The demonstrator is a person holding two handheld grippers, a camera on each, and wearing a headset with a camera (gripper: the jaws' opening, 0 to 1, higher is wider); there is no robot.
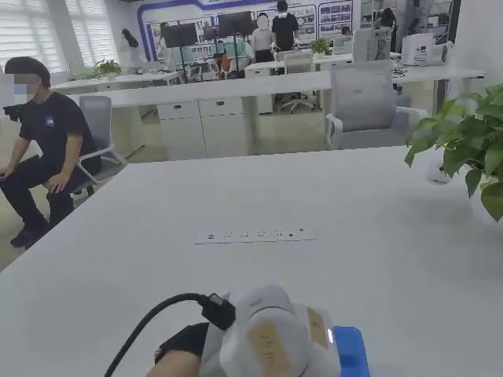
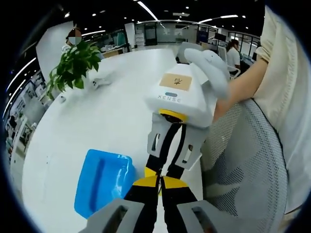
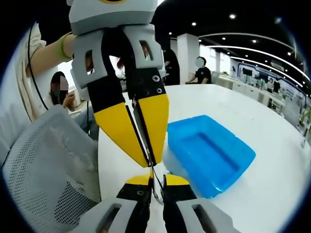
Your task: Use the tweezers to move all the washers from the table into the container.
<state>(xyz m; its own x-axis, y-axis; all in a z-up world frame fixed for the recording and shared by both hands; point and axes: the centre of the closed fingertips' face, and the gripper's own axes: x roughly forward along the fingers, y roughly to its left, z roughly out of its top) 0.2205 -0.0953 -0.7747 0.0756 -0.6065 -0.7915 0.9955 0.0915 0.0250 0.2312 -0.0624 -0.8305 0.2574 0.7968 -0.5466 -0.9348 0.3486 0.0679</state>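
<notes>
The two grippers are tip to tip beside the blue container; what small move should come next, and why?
Probably draw the left gripper back a little. Its yellow jaws meet tip to tip the right gripper, which seems to pinch the thin metal tweezers, and the blue plastic container lies beside them.

Blue rectangular container (image 3: 209, 153) upright, open; thin tweezers (image 3: 154, 187) just beside.
</notes>
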